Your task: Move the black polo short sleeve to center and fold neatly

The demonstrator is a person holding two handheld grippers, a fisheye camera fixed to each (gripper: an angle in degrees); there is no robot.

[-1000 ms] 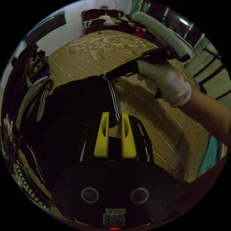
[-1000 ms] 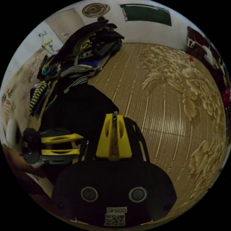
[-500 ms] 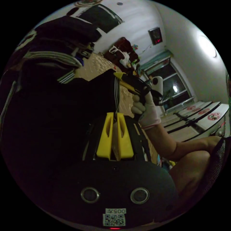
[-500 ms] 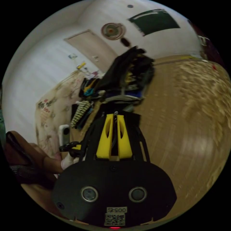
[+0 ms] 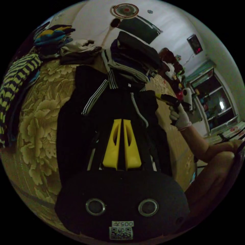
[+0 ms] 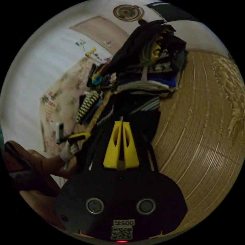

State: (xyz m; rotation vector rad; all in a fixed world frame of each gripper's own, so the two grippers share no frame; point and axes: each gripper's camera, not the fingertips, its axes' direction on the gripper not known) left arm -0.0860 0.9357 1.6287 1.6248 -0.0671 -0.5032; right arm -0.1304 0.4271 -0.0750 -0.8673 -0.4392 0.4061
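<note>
The black polo (image 5: pixel 74 127), with white-striped collar and sleeve trim, is stretched out in front of my left gripper (image 5: pixel 122 120), whose yellow jaws are shut on its dark cloth. To the right, a gloved hand (image 5: pixel 180 119) holds my right gripper (image 5: pixel 166 98) at the shirt's far edge. In the right gripper view, my right gripper (image 6: pixel 122 123) is shut on a thin striped edge of the polo (image 6: pixel 150 122). The left gripper (image 6: pixel 77 136) shows at the left, held by a gloved hand (image 6: pixel 67 151).
A tall pile of folded and loose clothes (image 6: pixel 150 63) stands just behind the polo on the floral woven mat (image 6: pixel 204 127). A yellow-and-black striped garment (image 5: pixel 15 76) lies at the mat's left side. The person's arm (image 5: pixel 211 150) and knee are at the right.
My left jaws, open around the striped hem a second ago, have shut on it. Both grippers have risen with the shirt, and both views have swung up towards the pile and wall.
</note>
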